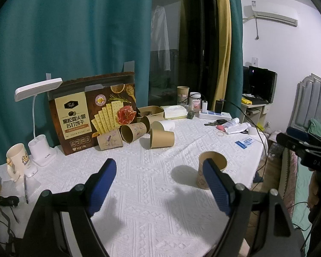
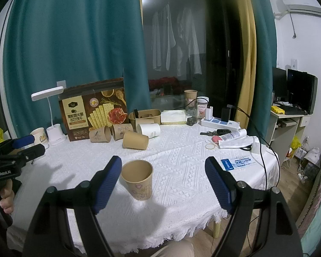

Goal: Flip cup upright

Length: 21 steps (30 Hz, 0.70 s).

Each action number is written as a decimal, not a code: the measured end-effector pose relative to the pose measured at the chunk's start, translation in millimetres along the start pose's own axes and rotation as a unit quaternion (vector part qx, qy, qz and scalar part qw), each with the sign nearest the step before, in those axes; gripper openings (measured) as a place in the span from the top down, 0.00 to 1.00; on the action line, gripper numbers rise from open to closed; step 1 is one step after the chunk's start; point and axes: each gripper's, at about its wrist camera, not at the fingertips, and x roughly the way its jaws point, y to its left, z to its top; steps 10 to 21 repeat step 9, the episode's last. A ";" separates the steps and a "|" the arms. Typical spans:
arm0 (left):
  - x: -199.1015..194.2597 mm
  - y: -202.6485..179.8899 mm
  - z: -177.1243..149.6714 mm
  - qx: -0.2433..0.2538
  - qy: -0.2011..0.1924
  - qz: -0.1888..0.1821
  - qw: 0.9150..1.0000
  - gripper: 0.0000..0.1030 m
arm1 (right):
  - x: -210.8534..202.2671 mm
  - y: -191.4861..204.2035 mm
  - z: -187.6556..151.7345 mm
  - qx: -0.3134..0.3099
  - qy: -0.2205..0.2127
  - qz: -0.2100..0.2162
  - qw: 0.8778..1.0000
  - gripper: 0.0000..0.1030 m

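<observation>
Blue-padded fingers (image 2: 106, 184) of the right gripper (image 2: 163, 184) stand wide apart with nothing between them; just past the left finger the paper cup (image 2: 138, 180) stands upright, mouth up, on the white tablecloth (image 2: 182, 150), apart from the pad. Bare cloth lies all round the cup, and the table's fringed near edge (image 2: 160, 233) runs close in front of it. Seen from the left wrist, the left gripper (image 1: 158, 184) is likewise spread and holds nothing, with the same cup (image 1: 211, 171) partly hidden behind its right finger, near the table's right edge. Farther back, four cups lying on their sides (image 2: 126, 135) cluster before a cracker box (image 2: 92, 115).
</observation>
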 end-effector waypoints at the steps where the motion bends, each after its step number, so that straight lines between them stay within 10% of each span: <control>1: 0.1 0.4 0.1 0.001 0.001 0.000 1.000 0.19 | 0.0 -0.2 -0.2 0.000 0.000 0.000 1.000 0.24; 21: 1.0 3.0 3.5 0.004 0.004 -0.003 1.000 0.19 | 1.9 -2.0 -4.6 0.000 0.003 0.000 1.000 0.24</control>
